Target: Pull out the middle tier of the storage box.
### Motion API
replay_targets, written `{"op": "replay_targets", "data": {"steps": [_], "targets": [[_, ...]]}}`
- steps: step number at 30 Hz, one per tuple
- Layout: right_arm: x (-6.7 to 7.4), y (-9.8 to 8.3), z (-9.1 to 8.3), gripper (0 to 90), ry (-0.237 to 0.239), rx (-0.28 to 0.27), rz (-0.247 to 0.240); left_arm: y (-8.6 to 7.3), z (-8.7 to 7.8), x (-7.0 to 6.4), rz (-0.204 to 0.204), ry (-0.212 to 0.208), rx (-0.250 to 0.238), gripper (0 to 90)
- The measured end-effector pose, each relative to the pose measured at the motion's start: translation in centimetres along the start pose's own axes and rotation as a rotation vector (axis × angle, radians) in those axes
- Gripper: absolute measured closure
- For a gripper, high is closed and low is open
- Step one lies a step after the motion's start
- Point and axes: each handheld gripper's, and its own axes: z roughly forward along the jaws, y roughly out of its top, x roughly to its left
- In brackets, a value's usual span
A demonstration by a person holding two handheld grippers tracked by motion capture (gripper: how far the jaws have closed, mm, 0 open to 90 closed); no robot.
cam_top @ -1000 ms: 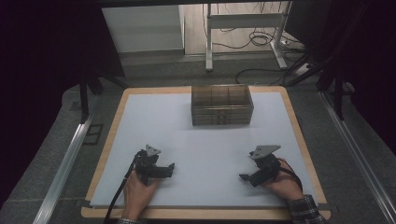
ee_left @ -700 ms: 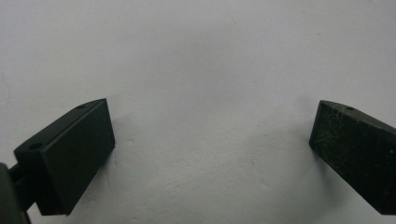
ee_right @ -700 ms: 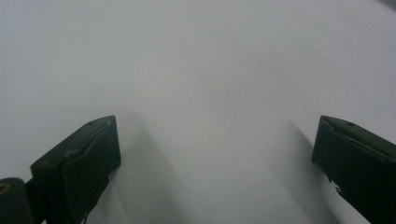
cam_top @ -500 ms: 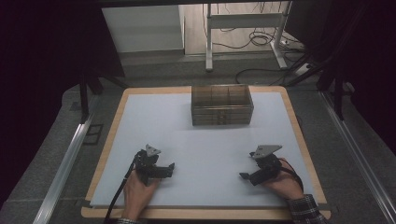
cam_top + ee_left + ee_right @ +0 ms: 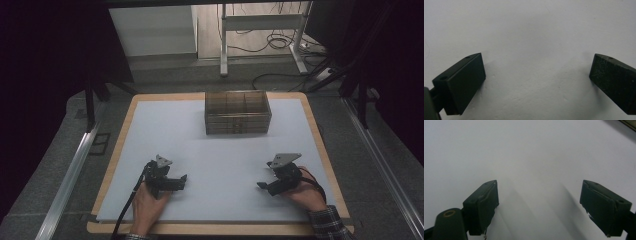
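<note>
Both hands rest on a white sheet (image 5: 220, 150) near its front edge. My left gripper (image 5: 183, 179) lies at the front left, pointing right, open with nothing between its jaws; in the left gripper view its tips (image 5: 537, 82) frame bare white sheet. My right gripper (image 5: 261, 185) lies at the front right, pointing left. Its jaws have just been closing a little but stand wide apart and open, with only white sheet between them (image 5: 539, 202). A brown see-through box (image 5: 237, 112) with compartments stands at the back middle, far from both grippers.
The white sheet covers a wooden board (image 5: 117, 145) on a grey table. Metal rails (image 5: 70, 172) run along both sides. A white desk frame (image 5: 260, 30) and cables on the floor lie beyond the table's far edge.
</note>
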Motion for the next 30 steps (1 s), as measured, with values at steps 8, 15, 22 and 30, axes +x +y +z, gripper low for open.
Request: {"op": "replay_targets", "data": {"steps": [8, 15, 22, 30], "targets": [[-0.1, 0.6, -0.2, 18.4, -0.024, -0.003, -0.016, 0.0, 0.0, 0.0, 0.0, 0.0, 0.0, 0.3], [-0.2, 0.9, -0.1, 20.1, -0.037, 0.007, -0.03, 0.0, 0.0, 0.0, 0.0, 0.0, 0.001, 0.0], [-0.5, 1.7, 0.0, 24.6, -0.071, 0.01, -0.047, 0.0, 0.0, 0.0, -0.001, 0.001, 0.002, 0.0], [-0.5, 2.6, 0.4, 28.2, -0.112, 0.015, -0.083, 0.0, 0.0, 0.0, -0.001, 0.001, 0.002, 0.0]]}}
